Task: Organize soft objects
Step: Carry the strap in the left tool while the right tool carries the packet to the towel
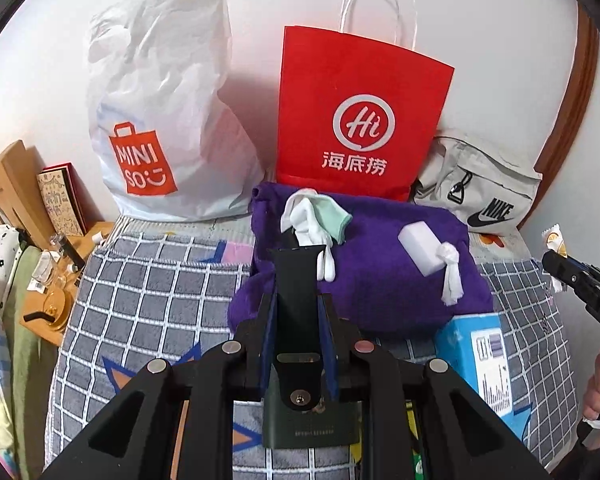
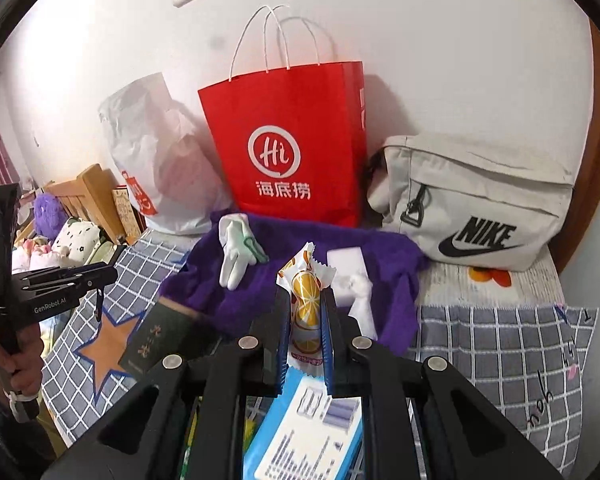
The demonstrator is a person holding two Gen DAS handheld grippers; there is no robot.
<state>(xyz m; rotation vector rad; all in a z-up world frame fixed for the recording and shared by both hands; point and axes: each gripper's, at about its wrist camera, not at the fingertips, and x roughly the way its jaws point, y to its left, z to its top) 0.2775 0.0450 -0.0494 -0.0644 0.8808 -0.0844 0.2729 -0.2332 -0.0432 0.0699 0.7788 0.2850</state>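
A purple towel (image 1: 384, 256) lies on the checked bedspread, also in the right wrist view (image 2: 300, 248). On it lie a white and mint sock bundle (image 1: 314, 216) (image 2: 236, 248), a white sponge block (image 1: 422, 242) (image 2: 346, 264) and a knotted white cloth (image 1: 450, 276) (image 2: 362, 300). My left gripper (image 1: 298, 300) is shut on a black watch strap (image 1: 296, 276), held just before the towel. My right gripper (image 2: 306, 312) is shut on an orange-print snack packet (image 2: 306, 284), held above the towel's near edge; it shows at the right edge of the left wrist view (image 1: 556, 256).
A red paper bag (image 1: 360, 120) (image 2: 292, 140), a white Miniso plastic bag (image 1: 160, 120) (image 2: 160, 160) and a grey Nike bag (image 1: 480, 188) (image 2: 480, 204) stand against the wall. A blue box (image 1: 480, 360) (image 2: 308, 432) and a dark booklet (image 2: 160, 336) lie on the bedspread. A cluttered wooden nightstand (image 1: 48, 288) is left.
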